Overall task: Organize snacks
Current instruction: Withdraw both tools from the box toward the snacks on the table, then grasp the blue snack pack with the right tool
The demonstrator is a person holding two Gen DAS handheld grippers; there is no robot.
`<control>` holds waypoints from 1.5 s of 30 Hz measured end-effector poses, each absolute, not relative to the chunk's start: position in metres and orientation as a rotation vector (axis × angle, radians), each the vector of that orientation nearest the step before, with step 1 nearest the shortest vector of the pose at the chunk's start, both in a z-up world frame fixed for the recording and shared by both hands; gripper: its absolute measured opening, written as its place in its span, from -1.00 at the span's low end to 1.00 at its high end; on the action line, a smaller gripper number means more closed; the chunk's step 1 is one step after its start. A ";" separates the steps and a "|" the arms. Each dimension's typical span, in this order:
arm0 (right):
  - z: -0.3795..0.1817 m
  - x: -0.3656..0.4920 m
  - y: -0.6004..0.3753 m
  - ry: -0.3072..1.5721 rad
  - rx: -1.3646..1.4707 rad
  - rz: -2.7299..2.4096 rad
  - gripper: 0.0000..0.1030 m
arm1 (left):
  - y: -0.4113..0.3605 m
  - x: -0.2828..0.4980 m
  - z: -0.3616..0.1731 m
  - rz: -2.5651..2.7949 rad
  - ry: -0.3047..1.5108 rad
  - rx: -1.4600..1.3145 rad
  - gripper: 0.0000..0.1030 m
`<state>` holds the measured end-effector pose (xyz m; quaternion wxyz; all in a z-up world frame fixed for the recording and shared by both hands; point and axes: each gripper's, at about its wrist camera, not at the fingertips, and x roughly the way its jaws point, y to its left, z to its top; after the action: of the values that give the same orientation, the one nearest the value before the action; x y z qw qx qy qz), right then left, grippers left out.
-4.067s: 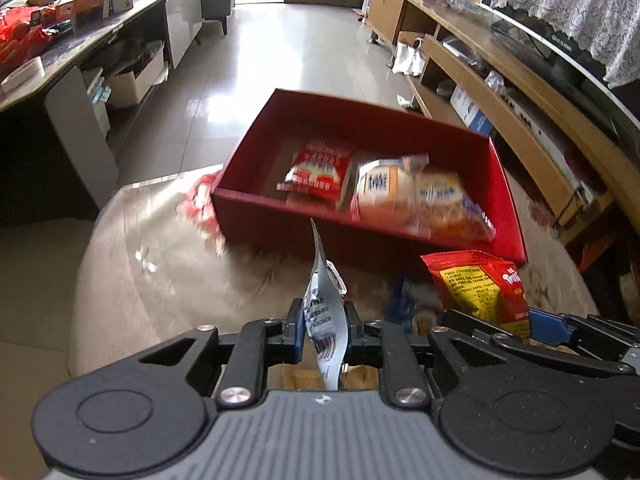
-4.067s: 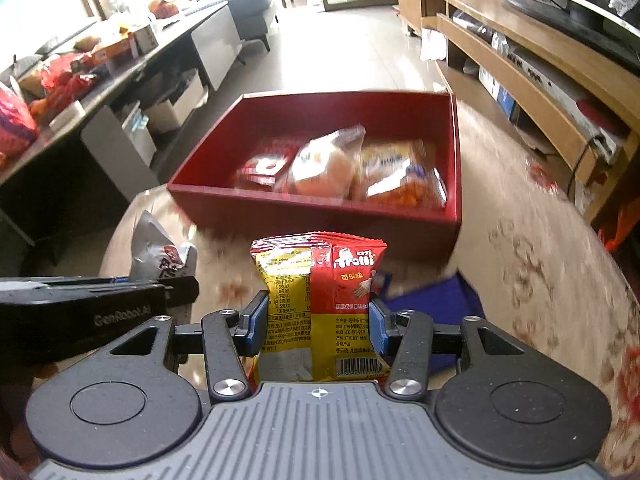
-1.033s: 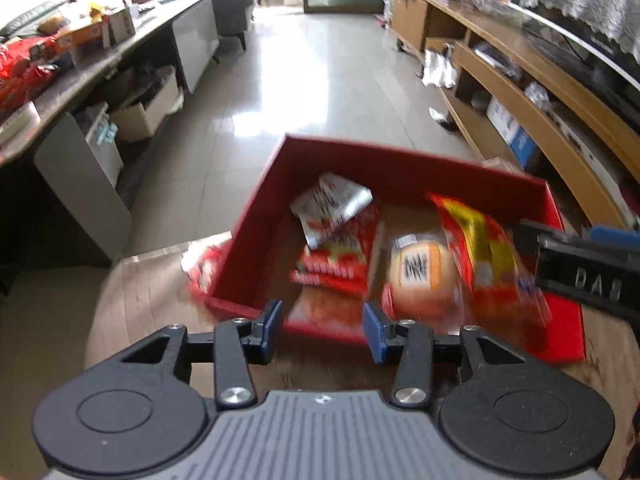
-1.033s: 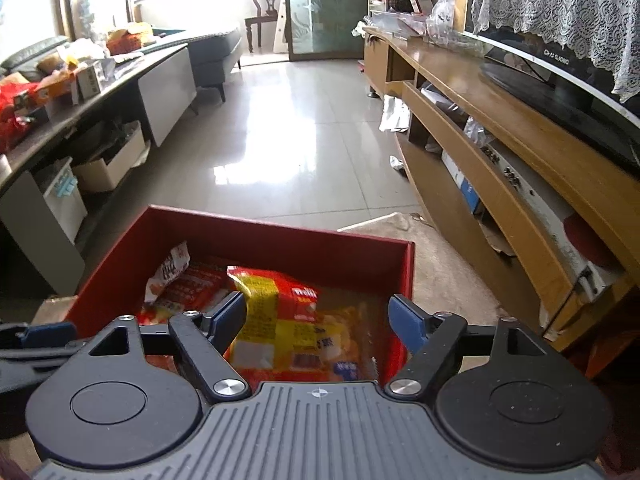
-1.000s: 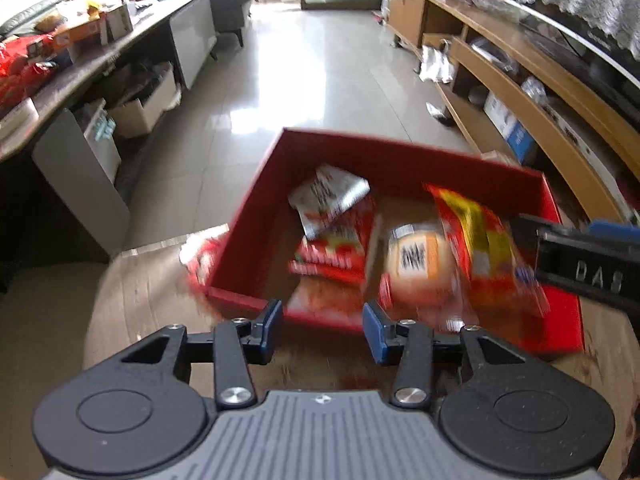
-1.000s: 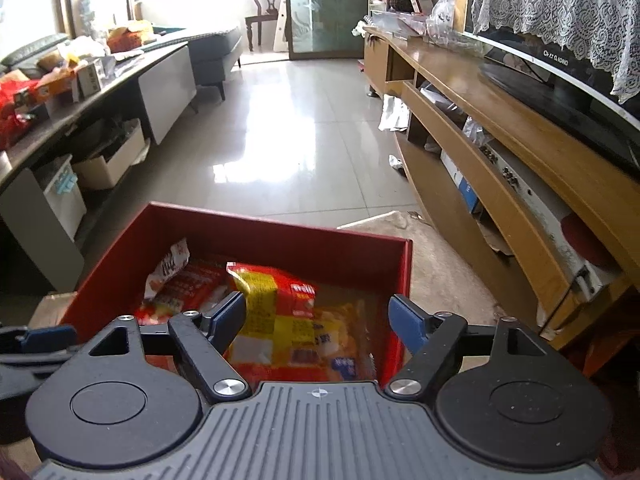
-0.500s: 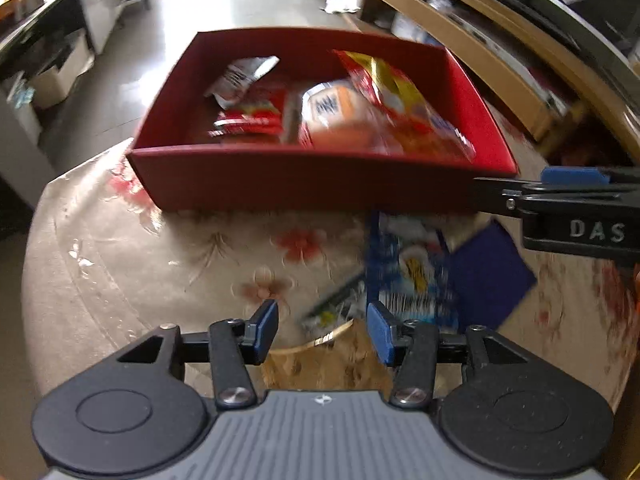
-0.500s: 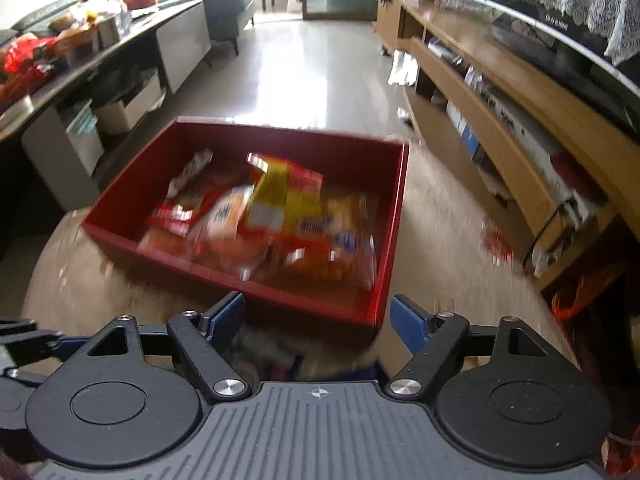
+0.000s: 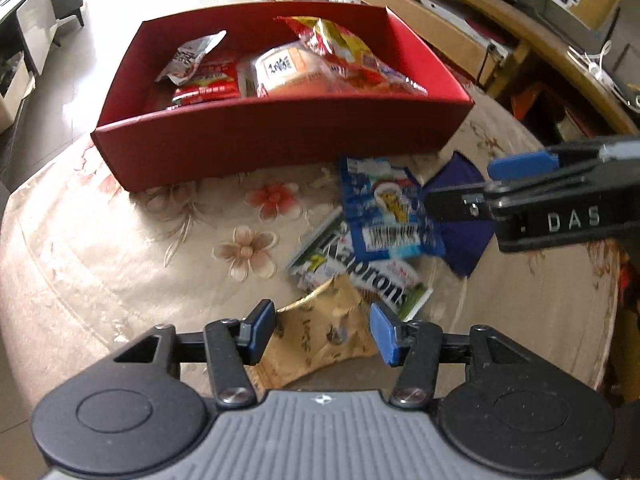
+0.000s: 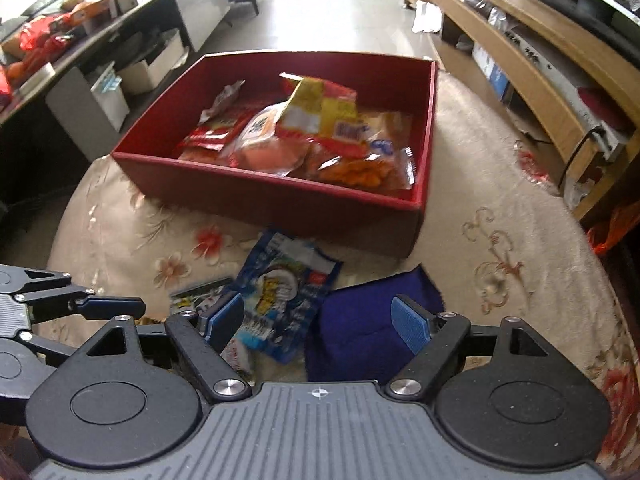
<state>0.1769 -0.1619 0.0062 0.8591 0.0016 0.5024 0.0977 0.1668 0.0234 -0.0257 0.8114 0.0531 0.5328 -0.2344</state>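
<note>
A red box [image 9: 280, 136] [image 10: 280, 196] holds several snack packs, with a red-yellow bag [image 9: 340, 46] [image 10: 320, 108] on top and a silver pack [image 9: 192, 54] at its left. In front of it on the floral cloth lie a blue snack pack [image 9: 384, 208] [image 10: 284, 300], a white-green pack [image 9: 360, 272], a gold pack [image 9: 320, 336] and a dark blue pack [image 10: 372, 320]. My left gripper [image 9: 322, 330] is open over the gold pack. My right gripper [image 10: 318, 320] is open over the blue and dark blue packs.
The round table's cloth [image 9: 100, 248] drops off at the left and right edges. A long wooden TV shelf [image 10: 540, 52] runs along the right. A counter with clutter [image 10: 60, 32] stands at the left, tiled floor beyond the box.
Both grippers dropped their packs in the red box, then pulled back and down toward the loose packs in front of it. Both stay open.
</note>
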 end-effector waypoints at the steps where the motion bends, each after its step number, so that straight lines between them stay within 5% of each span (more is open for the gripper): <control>1: 0.006 0.176 -0.160 1.058 0.001 0.209 0.66 | 0.024 0.166 -0.026 -0.506 1.136 0.127 0.01; 33: 0.002 0.170 -0.150 1.113 0.032 0.300 0.69 | 0.025 0.113 -0.024 -0.707 1.151 0.386 0.16; 45: -0.001 0.175 -0.172 1.121 0.071 0.263 0.71 | 0.002 0.127 -0.044 -0.672 1.108 0.532 0.40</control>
<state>0.1750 -0.1717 -0.0007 0.8383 0.0336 0.5298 0.1243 0.1271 0.0019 -0.0442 0.7646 0.2449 0.5099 -0.3090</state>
